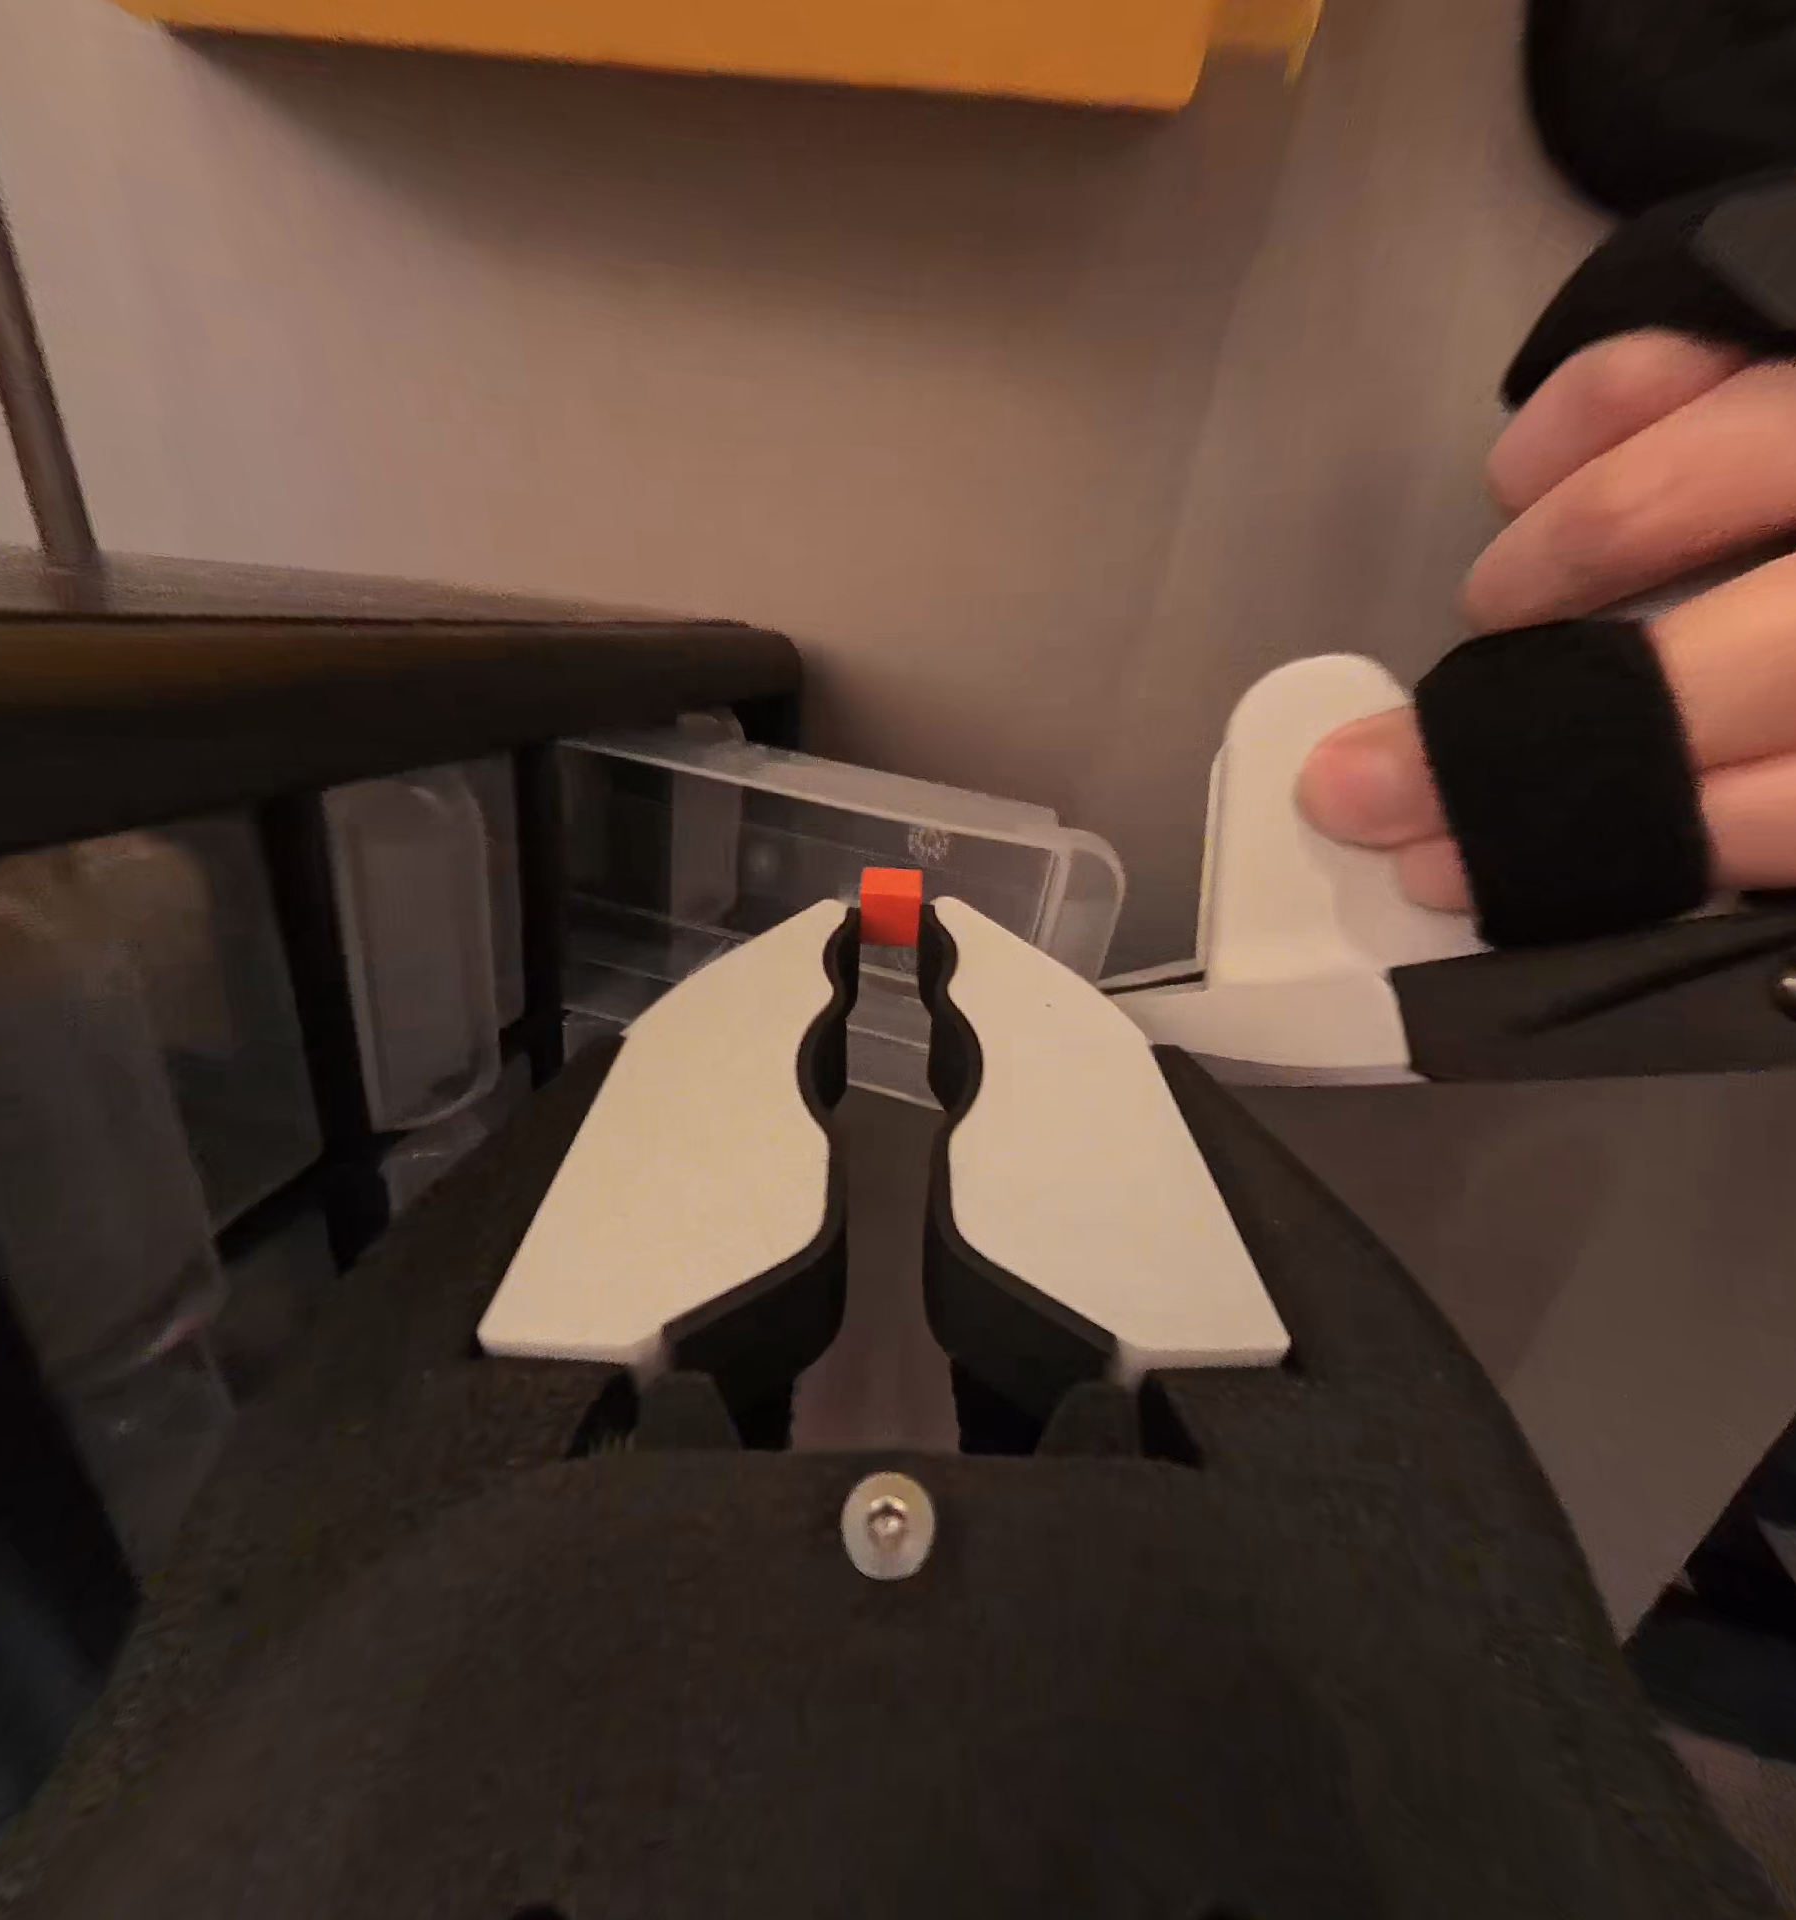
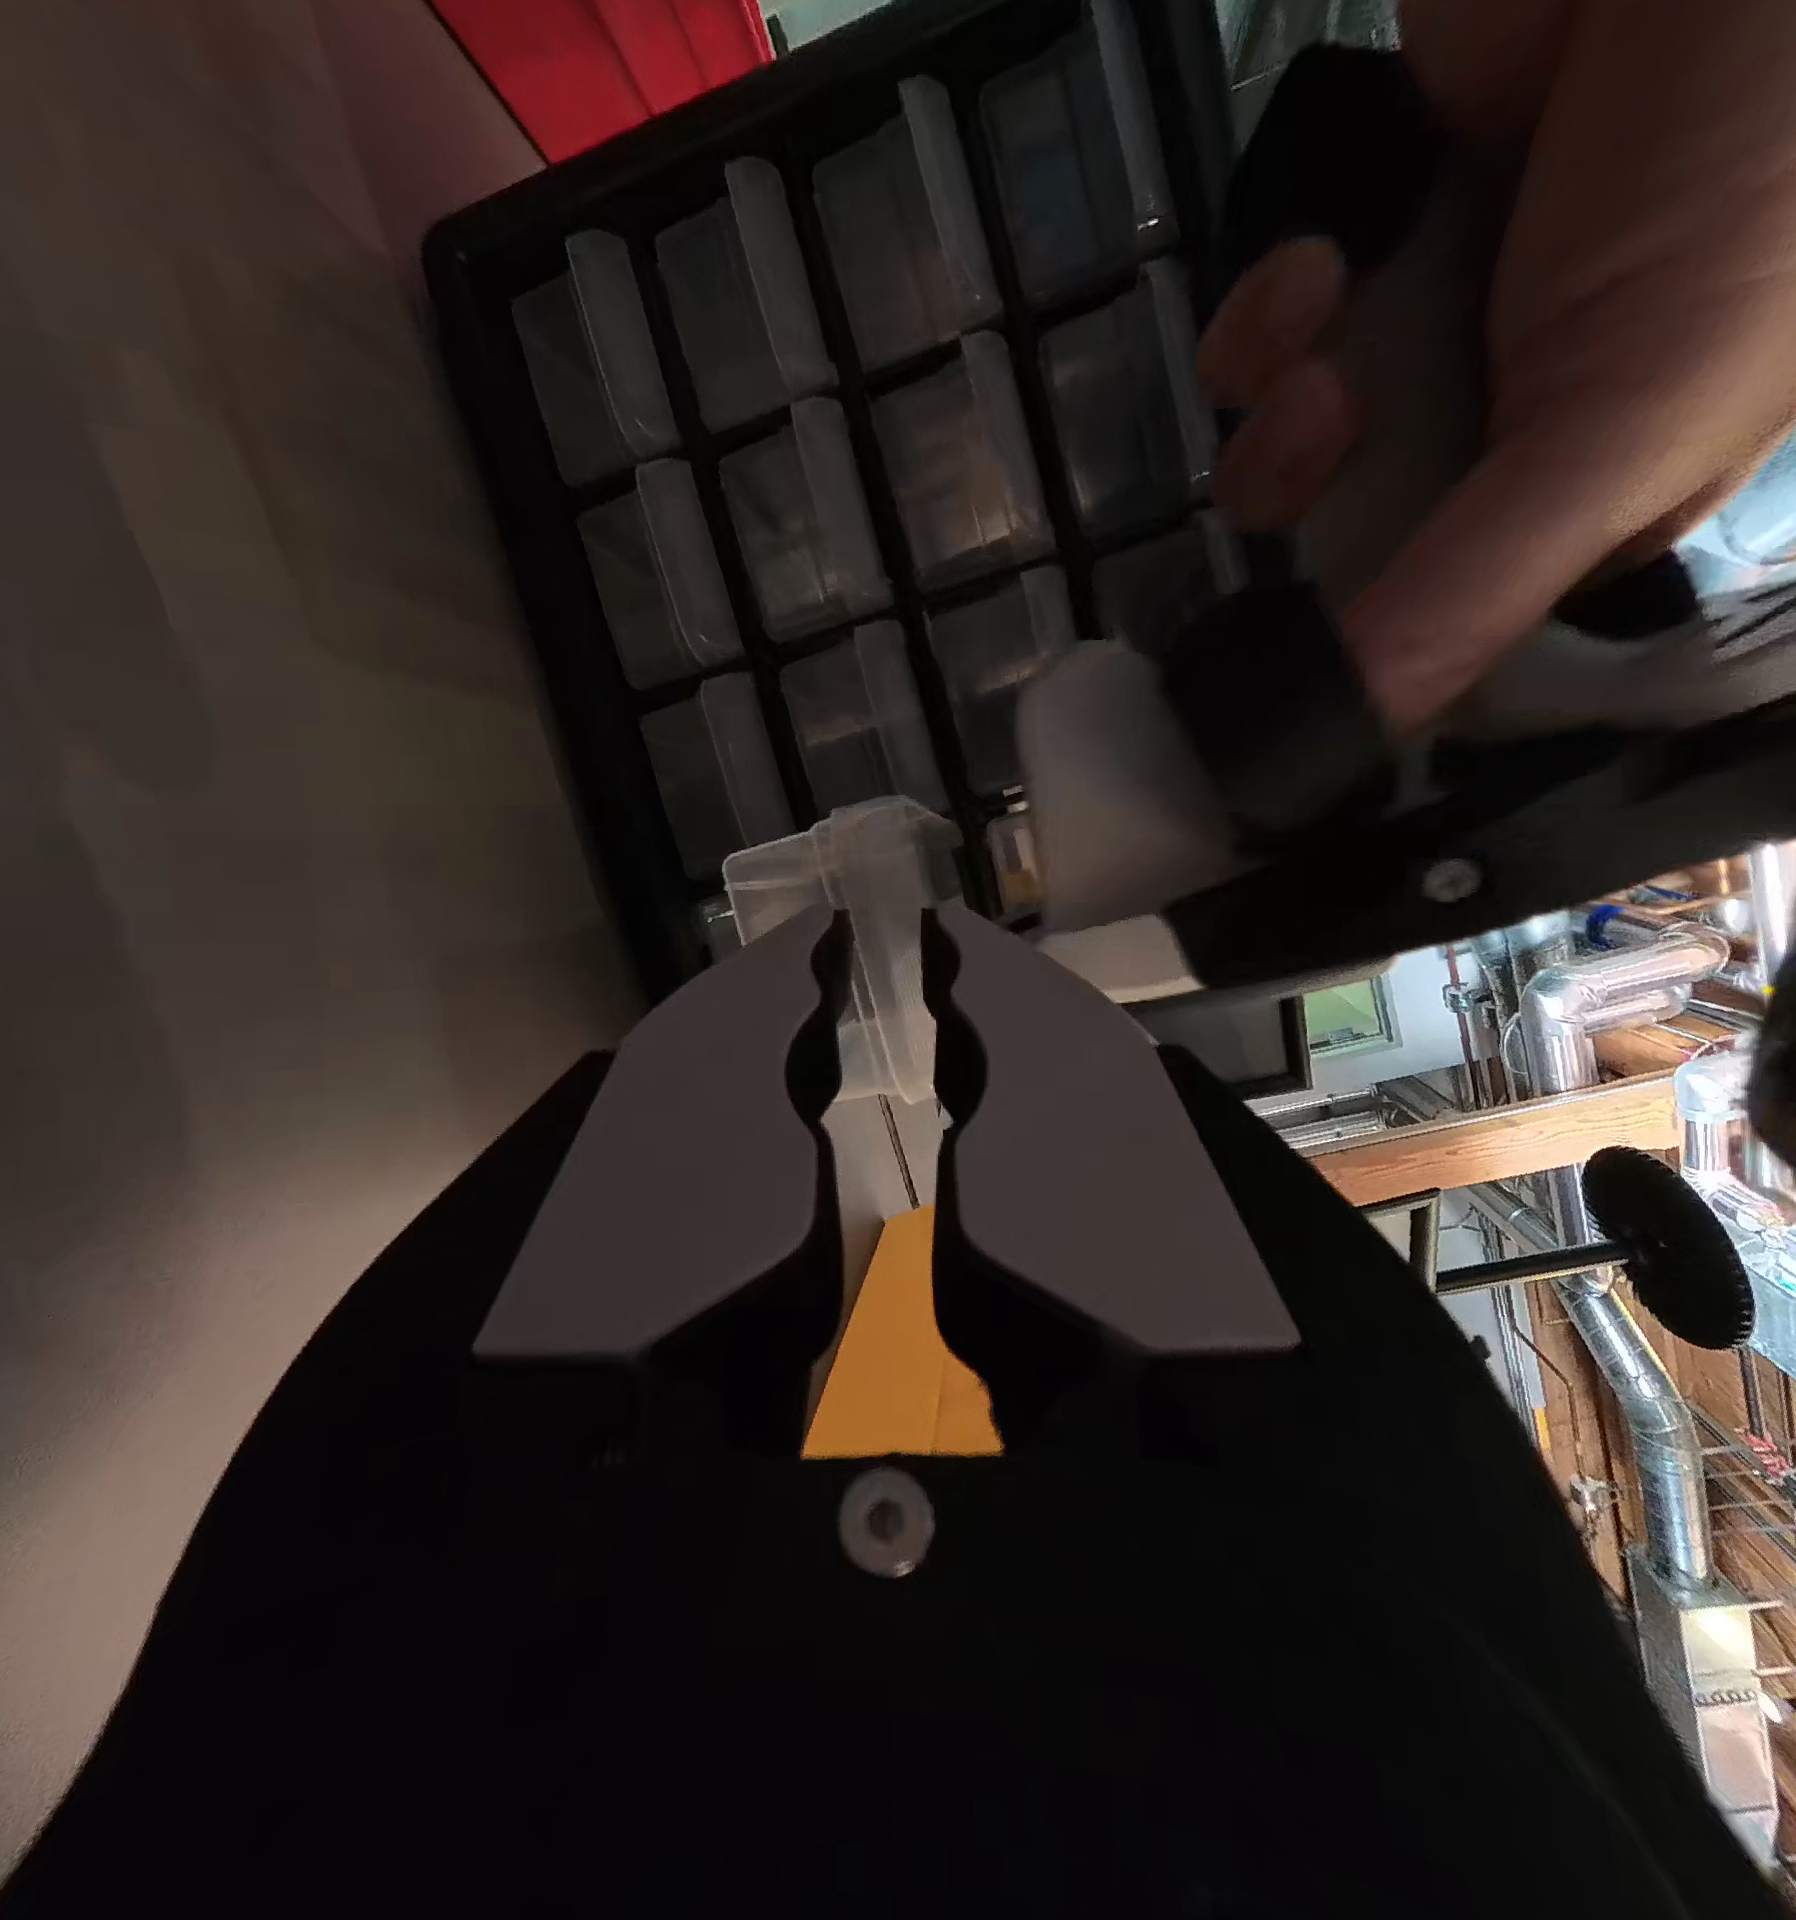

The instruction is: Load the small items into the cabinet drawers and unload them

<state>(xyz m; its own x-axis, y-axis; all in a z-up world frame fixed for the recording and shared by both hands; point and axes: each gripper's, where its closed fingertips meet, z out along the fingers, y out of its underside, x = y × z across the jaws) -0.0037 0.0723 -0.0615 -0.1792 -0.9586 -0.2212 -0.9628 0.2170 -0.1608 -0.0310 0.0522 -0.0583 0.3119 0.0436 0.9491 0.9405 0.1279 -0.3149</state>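
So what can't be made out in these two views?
- Contents of the closed clear drawers in the black cabinet: right wrist view, blurred and dim.
- Floor of the pulled-out clear plastic drawer: left wrist view, partly hidden by the left gripper and small orange cube.
- Cabinet's far columns: a hand covers them.

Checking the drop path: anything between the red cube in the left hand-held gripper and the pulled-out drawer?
Nothing visible. The left hand-held gripper pinches the red cube right in front of the pulled-out clear drawer, whose top is open. The right hand-held gripper grips the drawer's front tab, off to the side.
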